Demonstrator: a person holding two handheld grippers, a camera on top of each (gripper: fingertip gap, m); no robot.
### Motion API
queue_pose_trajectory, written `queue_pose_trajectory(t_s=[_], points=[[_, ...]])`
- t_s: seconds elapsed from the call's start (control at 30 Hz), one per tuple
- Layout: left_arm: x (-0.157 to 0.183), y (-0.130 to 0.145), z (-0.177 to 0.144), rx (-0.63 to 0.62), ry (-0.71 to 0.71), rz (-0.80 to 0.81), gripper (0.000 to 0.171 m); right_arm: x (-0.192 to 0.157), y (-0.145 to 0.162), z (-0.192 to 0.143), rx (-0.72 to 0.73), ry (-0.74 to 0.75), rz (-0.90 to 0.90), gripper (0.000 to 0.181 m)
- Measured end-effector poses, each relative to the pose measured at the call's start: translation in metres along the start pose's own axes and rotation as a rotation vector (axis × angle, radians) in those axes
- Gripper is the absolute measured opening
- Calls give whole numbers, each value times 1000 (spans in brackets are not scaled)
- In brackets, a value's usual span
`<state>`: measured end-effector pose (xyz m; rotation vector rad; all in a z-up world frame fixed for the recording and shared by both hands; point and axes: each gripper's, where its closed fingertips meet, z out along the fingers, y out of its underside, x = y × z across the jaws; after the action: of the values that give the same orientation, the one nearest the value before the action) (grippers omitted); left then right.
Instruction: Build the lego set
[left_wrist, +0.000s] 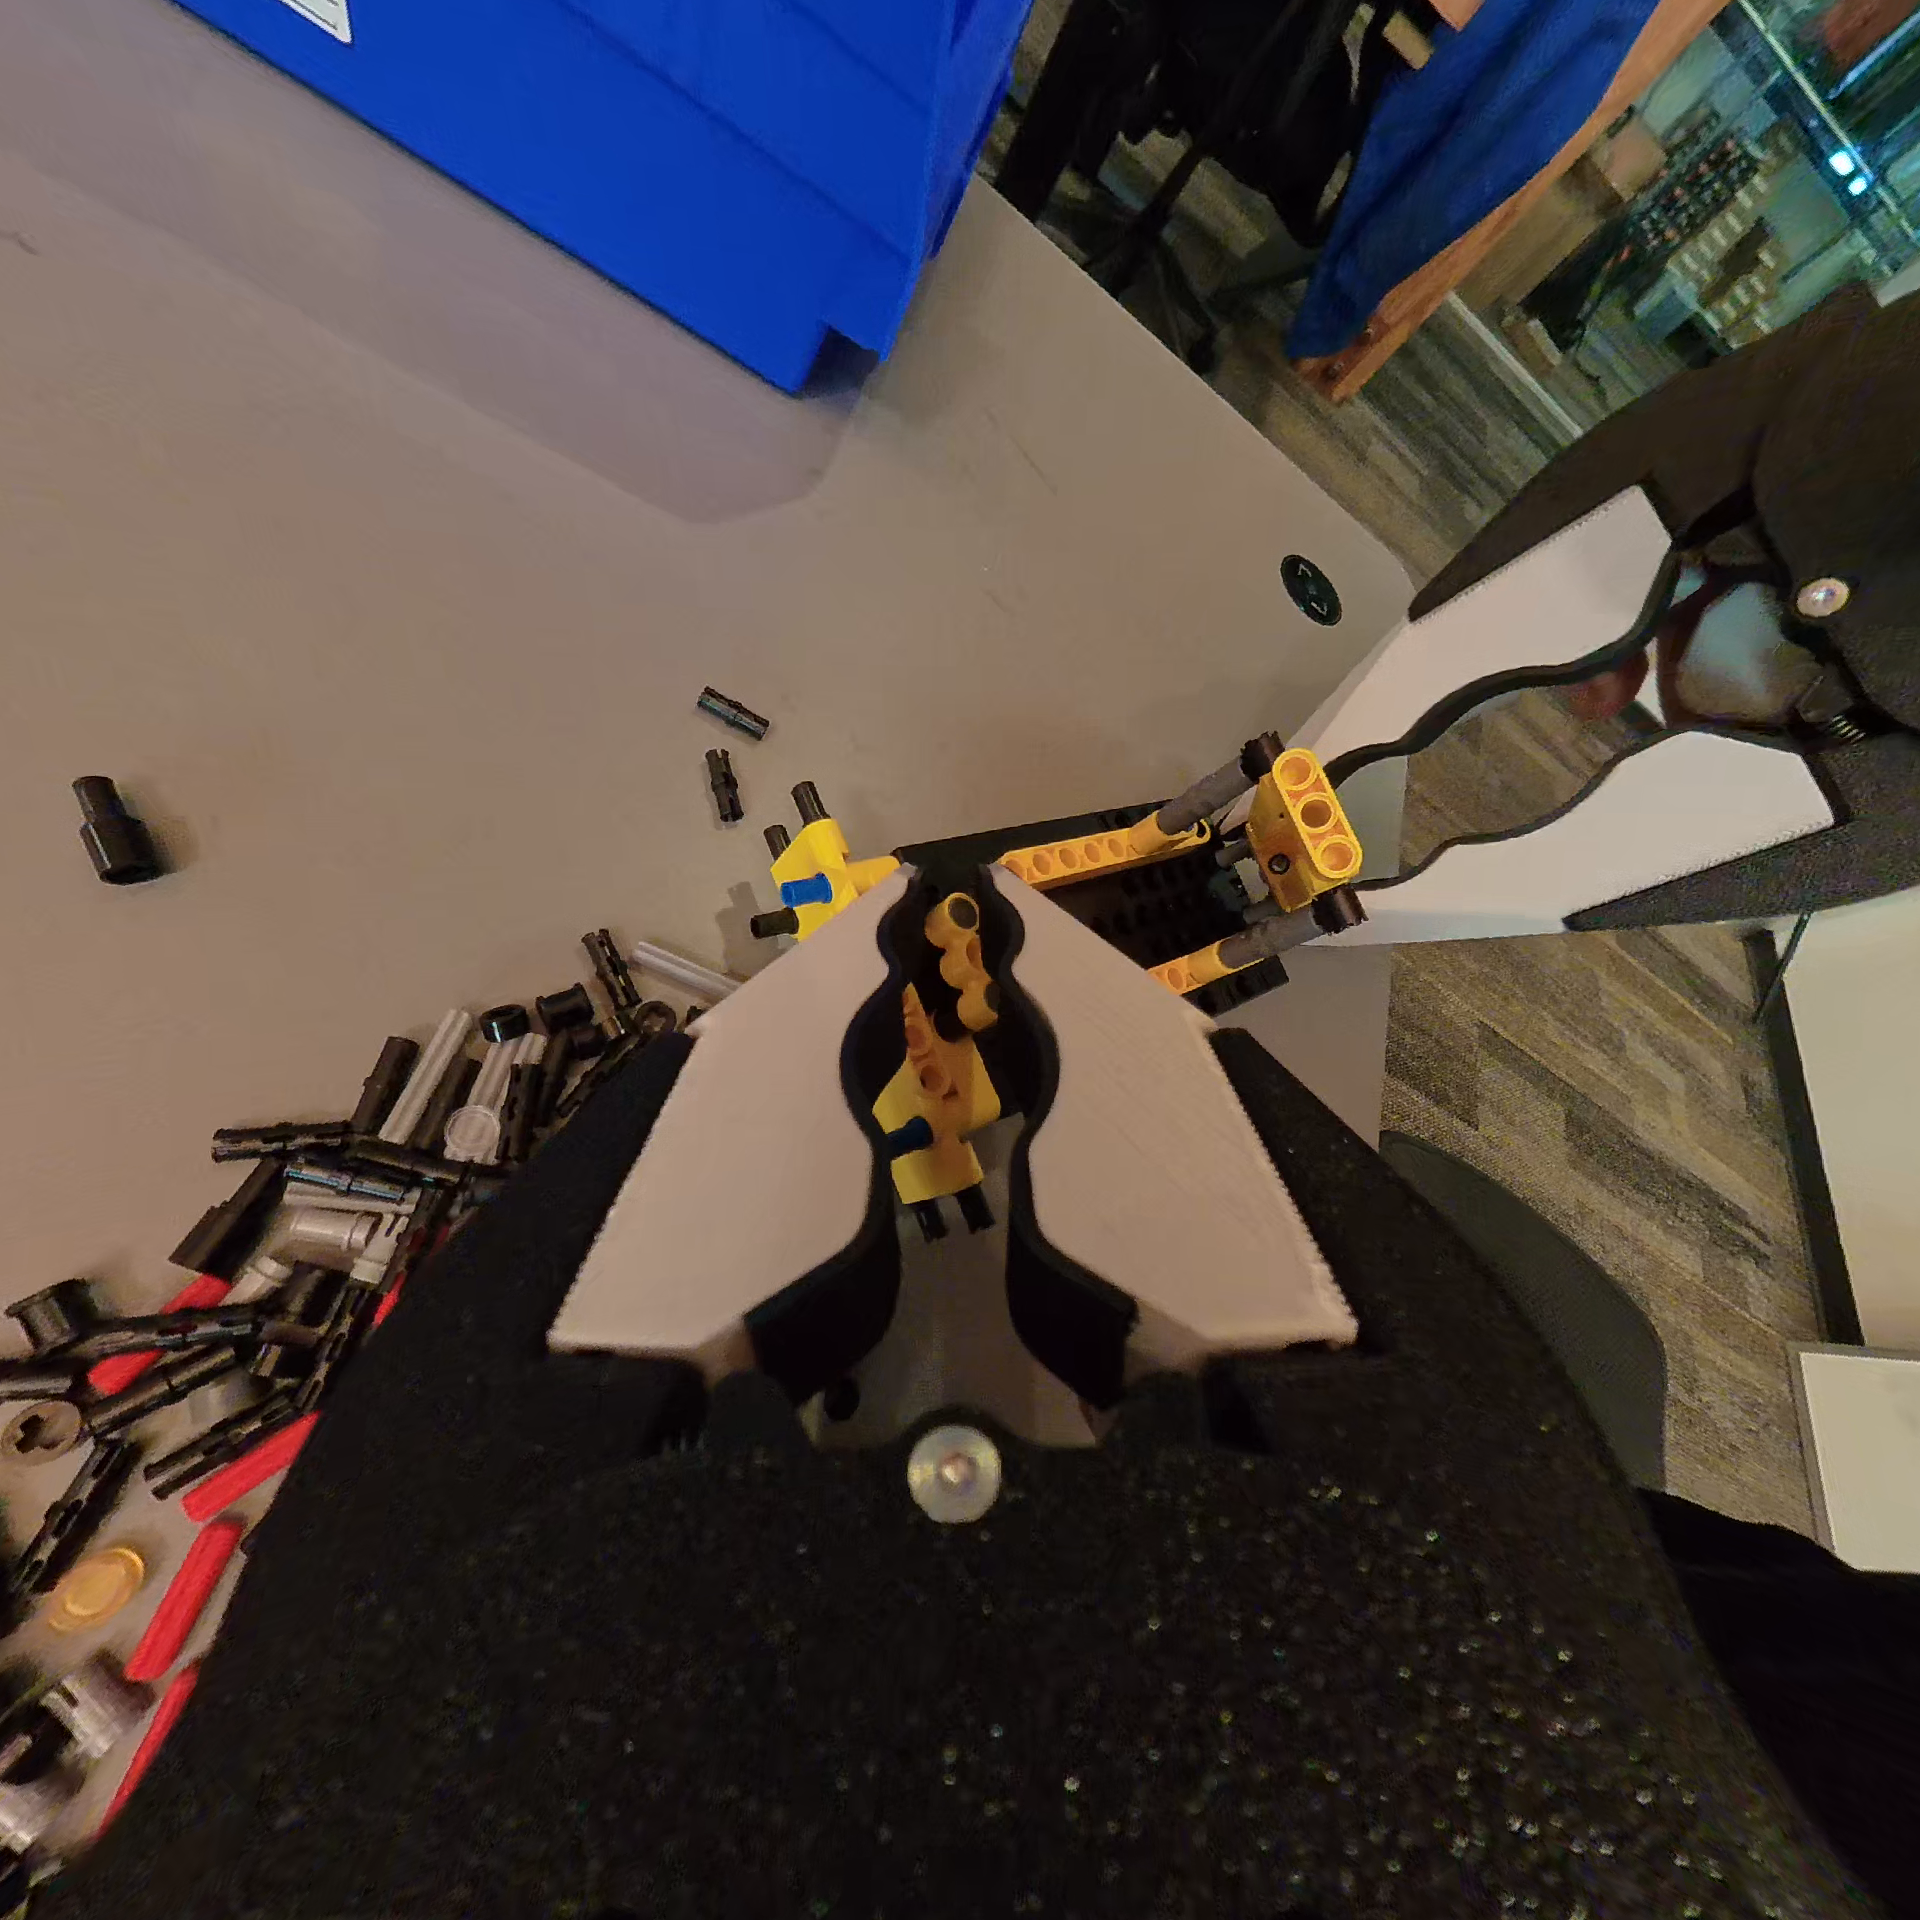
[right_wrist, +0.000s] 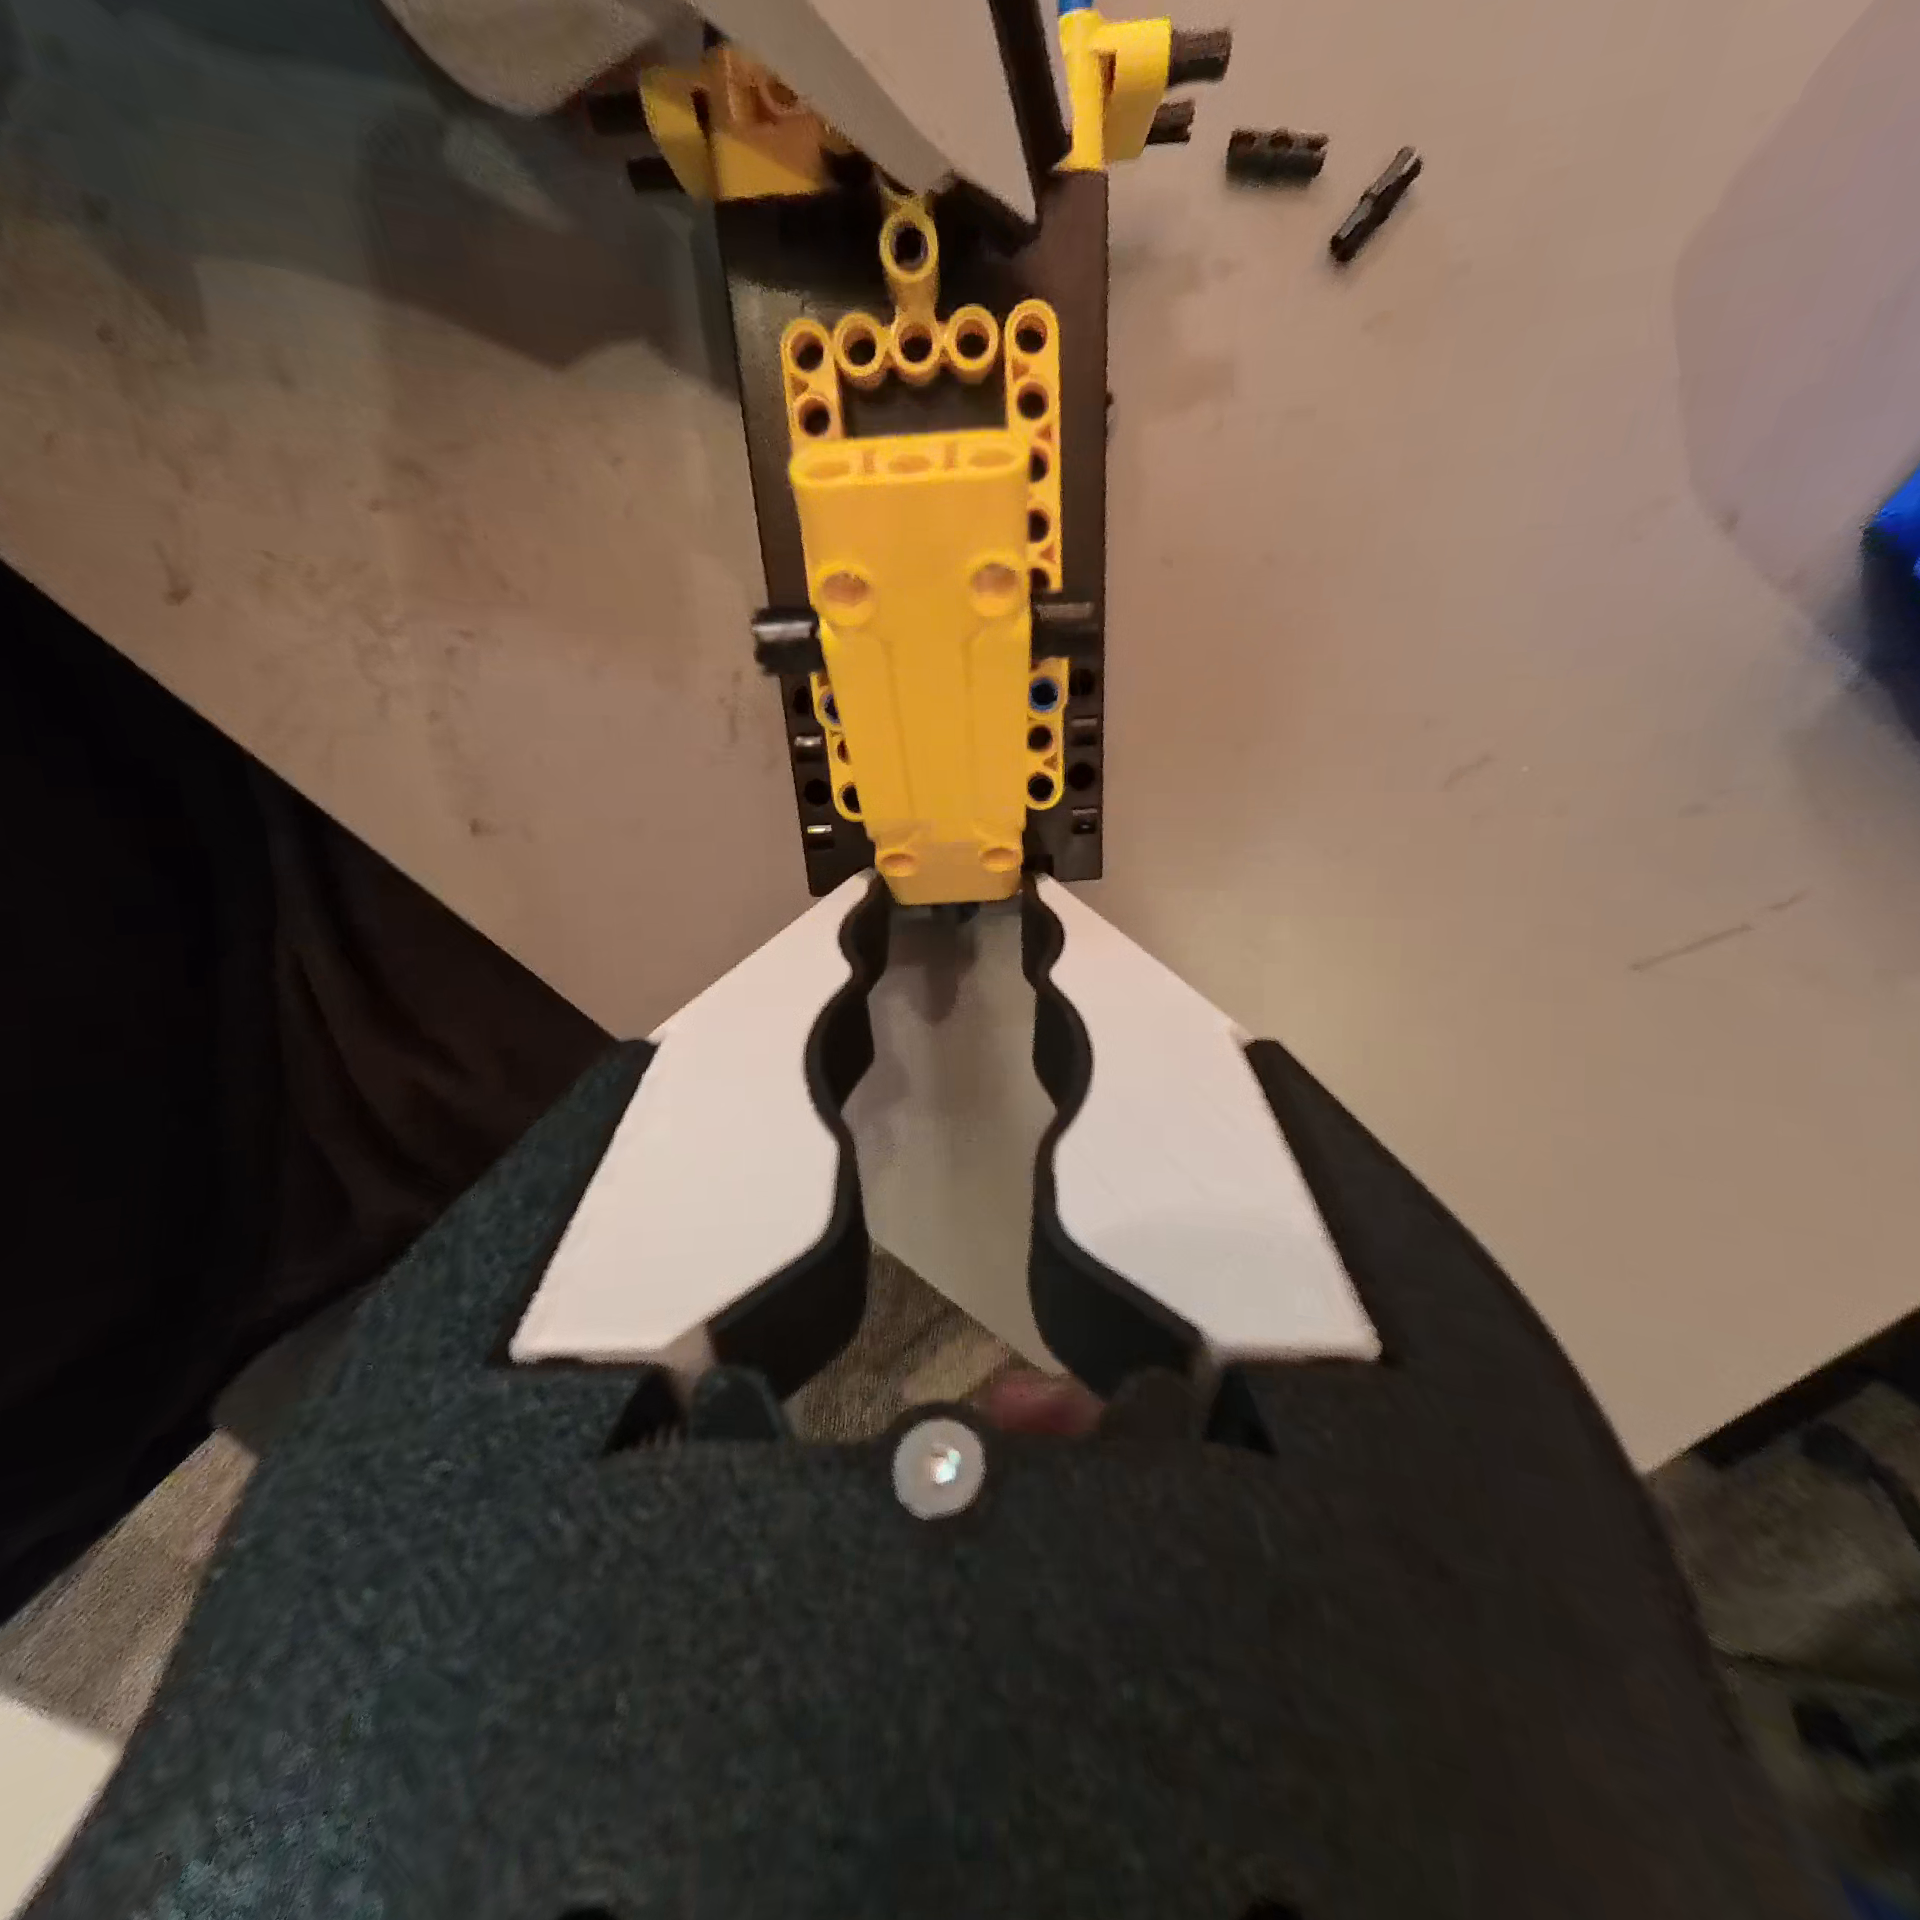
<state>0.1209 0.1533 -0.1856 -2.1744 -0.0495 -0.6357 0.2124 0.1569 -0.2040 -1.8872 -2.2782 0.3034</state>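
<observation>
A yellow and black building-toy model (left_wrist: 1091, 854) lies near the table's edge. My left gripper (left_wrist: 948, 881) is shut on its yellow end piece (left_wrist: 940, 1101), which sits between the white fingers. My right gripper (right_wrist: 951, 888) is shut on the near end of the model's long yellow panel (right_wrist: 914, 665), which lies over a black frame (right_wrist: 1081, 312). The right gripper also shows in the left wrist view (left_wrist: 1330, 826), at the model's far end. One of the left gripper's white fingers (right_wrist: 914, 94) shows at the top of the right wrist view.
A pile of loose black, grey and red parts (left_wrist: 312, 1195) lies left of my left gripper. A black connector (left_wrist: 114, 831) and loose black pins (left_wrist: 732, 714) lie apart. A blue bin (left_wrist: 675, 156) stands at the back. The table edge (left_wrist: 1382, 1039) and floor are to the right. One gripper's finger ends stand about 10 centimeters off the other's. My left tips are roughly 12 centimeters from the black connector (left_wrist: 114, 831).
</observation>
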Motion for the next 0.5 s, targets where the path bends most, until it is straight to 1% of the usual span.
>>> queue_pose_trajectory(t_s=[0.2, 0.5], points=[[0, 0, 0, -2, -2, 6, 10, 0, 2, 0, -167, -4, -7, 25], [-1, 0, 0, 0, -22, 36, 9, -1, 8, -1, -329, -35, -53, 25]])
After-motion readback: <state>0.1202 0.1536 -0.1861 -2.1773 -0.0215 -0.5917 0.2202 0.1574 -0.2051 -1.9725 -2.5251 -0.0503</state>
